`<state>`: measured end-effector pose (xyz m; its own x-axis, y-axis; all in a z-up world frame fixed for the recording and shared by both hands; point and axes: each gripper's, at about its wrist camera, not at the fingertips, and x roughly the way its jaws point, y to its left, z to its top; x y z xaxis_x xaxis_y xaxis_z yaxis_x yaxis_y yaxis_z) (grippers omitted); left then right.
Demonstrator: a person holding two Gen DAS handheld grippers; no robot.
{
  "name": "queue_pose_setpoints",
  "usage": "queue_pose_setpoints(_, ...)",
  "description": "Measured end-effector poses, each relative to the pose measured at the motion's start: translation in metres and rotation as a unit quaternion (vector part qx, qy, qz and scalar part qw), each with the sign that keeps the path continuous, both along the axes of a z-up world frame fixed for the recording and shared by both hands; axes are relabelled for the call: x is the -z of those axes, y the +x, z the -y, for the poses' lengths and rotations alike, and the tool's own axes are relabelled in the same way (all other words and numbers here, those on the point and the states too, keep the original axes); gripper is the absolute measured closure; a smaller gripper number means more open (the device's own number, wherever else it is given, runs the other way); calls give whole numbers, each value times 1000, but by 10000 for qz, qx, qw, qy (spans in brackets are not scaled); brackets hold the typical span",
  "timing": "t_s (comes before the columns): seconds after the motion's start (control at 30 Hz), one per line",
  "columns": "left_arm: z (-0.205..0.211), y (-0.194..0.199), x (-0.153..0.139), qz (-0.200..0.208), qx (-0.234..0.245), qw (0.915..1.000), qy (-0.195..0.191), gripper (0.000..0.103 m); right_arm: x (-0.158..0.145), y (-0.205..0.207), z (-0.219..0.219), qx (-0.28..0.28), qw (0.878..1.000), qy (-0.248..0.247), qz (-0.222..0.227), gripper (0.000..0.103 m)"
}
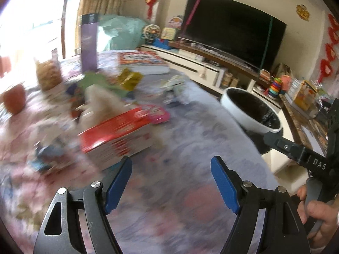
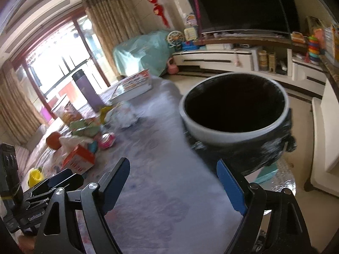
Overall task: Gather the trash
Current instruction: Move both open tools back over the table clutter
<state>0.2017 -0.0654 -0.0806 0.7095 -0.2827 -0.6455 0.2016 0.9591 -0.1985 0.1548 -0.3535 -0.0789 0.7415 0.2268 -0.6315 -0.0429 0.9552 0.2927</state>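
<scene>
Left hand-held gripper (image 1: 171, 177), nearest the lens, hangs with blue pads wide apart and nothing between them above a cloth-covered tabletop (image 1: 190, 139). To its left lies a red tissue box (image 1: 118, 135), beyond it a pink wrapper (image 1: 157, 114), a yellow wrapper (image 1: 130, 78) and crumpled white paper (image 1: 174, 86). At right, off the tabletop's edge, stands the black-lined trash bin (image 2: 235, 108), with the right hand-held gripper (image 2: 172, 180) spread wide and empty before it.

bin (image 2: 234, 108) right of table (image 2: 165, 169) | tissue box (image 1: 118, 135) on table, left
</scene>
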Motion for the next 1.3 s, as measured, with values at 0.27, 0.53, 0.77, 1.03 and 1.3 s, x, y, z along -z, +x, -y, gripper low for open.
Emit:
queue_pose_setpoints(0.27, -48, -35, -5, -23, -487, 9988, -37, 27, 6, -6, -48, -505, 9987, -75, 13, 17)
queue_pose_setpoints(0.53, -96, -53, -8, -114, -1045, 9944, -89, 27, 10, -9, -100, -1043, 9941, -296, 20, 17)
queue_pose_setpoints(0.77, -130, -41, -12, -349, -1237, 9917, -109, 25, 18, -5, -143, -1484, 9879, -447, -37, 15)
queue_pose_setpoints(1.03, -152, -6, -3, -658, -958, 9929, -257, 25, 24, 10, -181, -1878, 9794, -731, -97, 14)
queue_pose_setpoints(1.3, -165, 29, 7, -680, -730, 9943, -373, 25, 30, 33, -206, -1954, 9757, -987, -107, 14)
